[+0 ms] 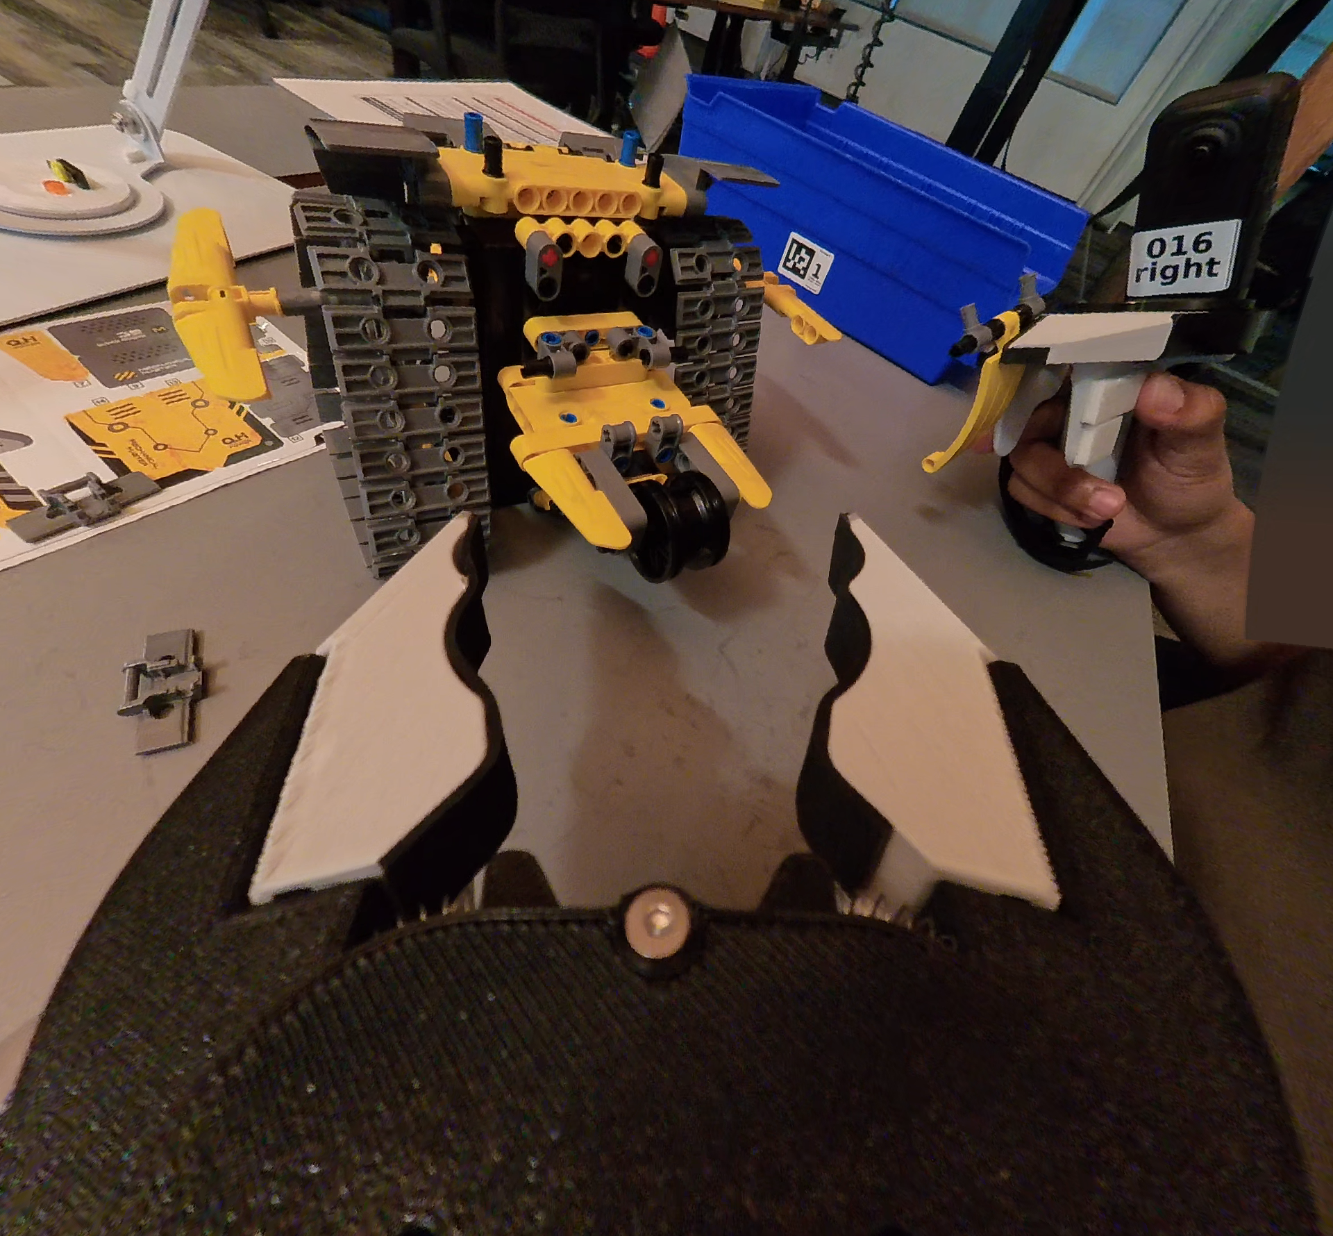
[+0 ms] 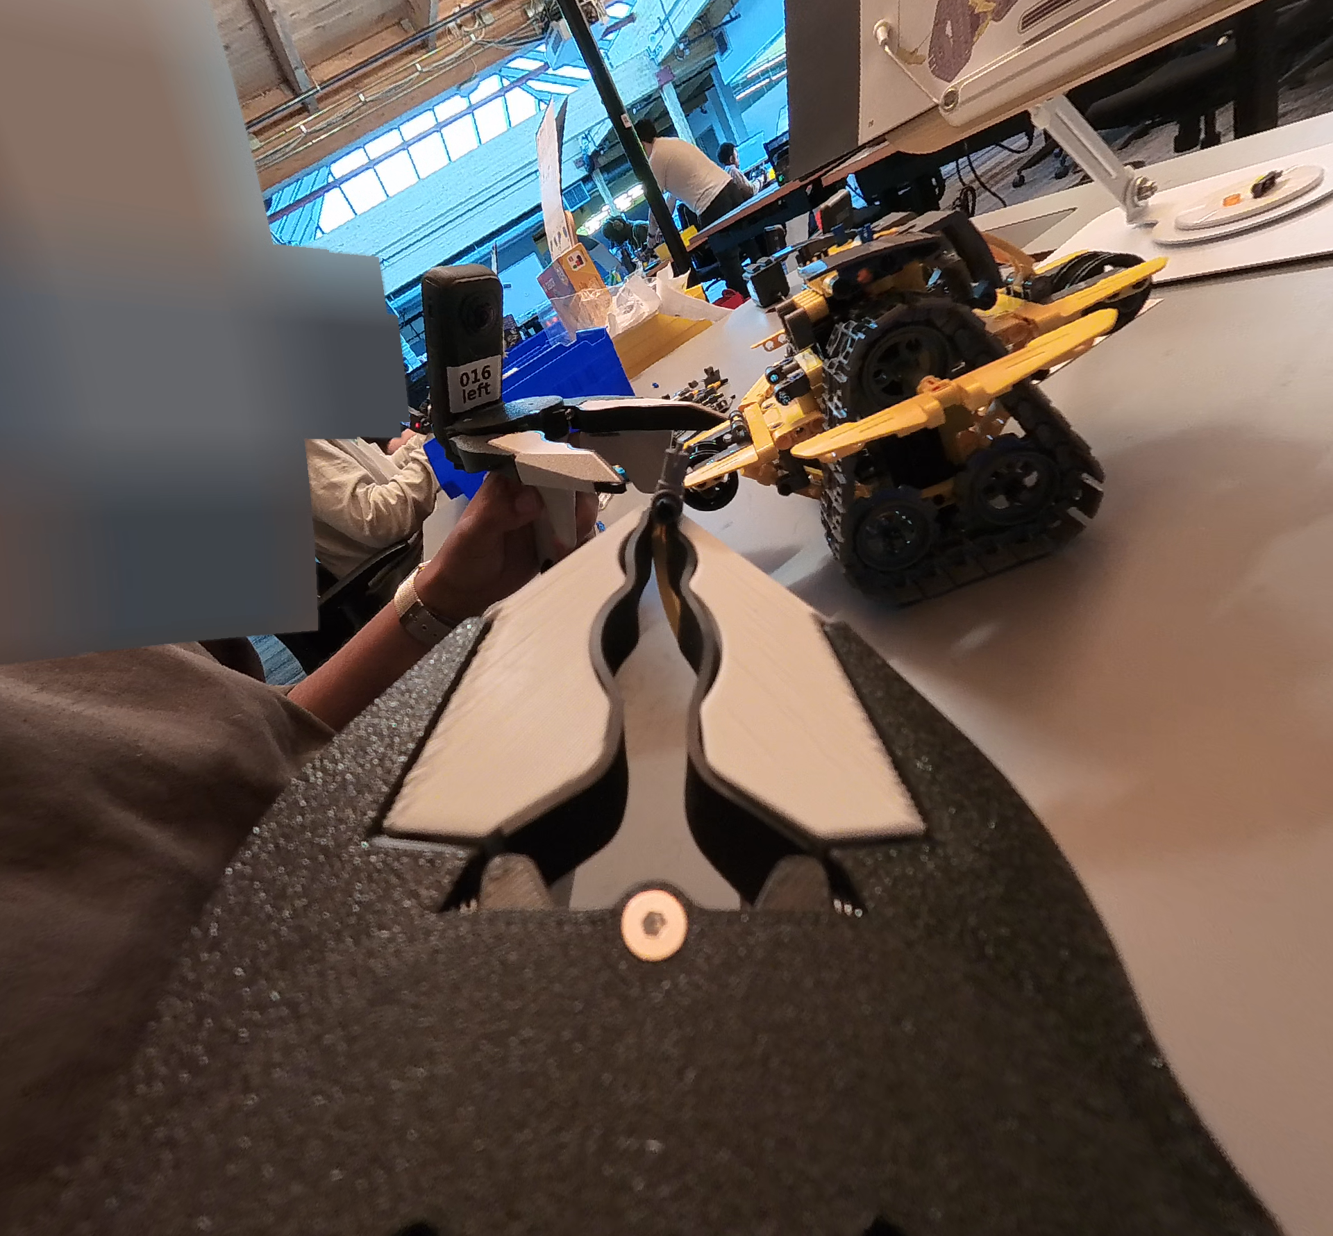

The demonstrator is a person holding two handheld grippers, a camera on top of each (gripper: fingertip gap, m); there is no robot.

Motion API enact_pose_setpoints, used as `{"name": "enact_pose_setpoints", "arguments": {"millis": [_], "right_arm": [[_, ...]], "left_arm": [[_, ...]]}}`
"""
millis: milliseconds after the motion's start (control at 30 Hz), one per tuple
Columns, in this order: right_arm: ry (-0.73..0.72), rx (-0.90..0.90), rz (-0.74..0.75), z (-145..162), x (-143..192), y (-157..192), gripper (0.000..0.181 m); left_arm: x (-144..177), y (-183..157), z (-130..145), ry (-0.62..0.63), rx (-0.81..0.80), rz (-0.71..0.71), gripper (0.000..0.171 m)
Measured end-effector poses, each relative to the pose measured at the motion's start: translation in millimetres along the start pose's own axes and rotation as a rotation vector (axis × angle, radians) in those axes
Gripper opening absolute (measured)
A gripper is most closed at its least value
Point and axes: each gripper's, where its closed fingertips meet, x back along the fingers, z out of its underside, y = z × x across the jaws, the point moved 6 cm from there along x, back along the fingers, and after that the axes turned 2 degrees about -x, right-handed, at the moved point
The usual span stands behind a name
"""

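Our left gripper (image 1: 660,552) hangs wide open and empty before the yellow-and-grey tracked brick vehicle (image 1: 534,343) on the grey table (image 1: 649,732). Our right gripper (image 2: 660,516) pinches a curved yellow brick piece (image 1: 984,393) with grey connectors, lifted beside the vehicle.

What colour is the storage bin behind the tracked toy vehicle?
Blue. The bin shows best in the left wrist view, behind the vehicle.

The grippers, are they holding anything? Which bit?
The right gripper pinches a curved yellow piece near its upper end, where grey and black connectors stick out. The left gripper is open and holds nothing.
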Motion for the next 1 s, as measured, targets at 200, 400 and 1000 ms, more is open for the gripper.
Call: {"name": "enact_pose_setpoints", "arguments": {"millis": [200,400,1000], "right_arm": [[0.004,-0.005,0.0,0,-1,0,0.002],[0.005,-0.008,-0.001,1,-1,0,0.002],[0.093,-0.038,-0.189,13,-12,23,0.001]], "left_arm": [[0,0,0,0.004,-0.001,-0.003,0.092],[0,0,0,0.003,0.0,-0.004,0.093],[-9,-88,-21,-0.155,0.012,0.374,0.042]]}}
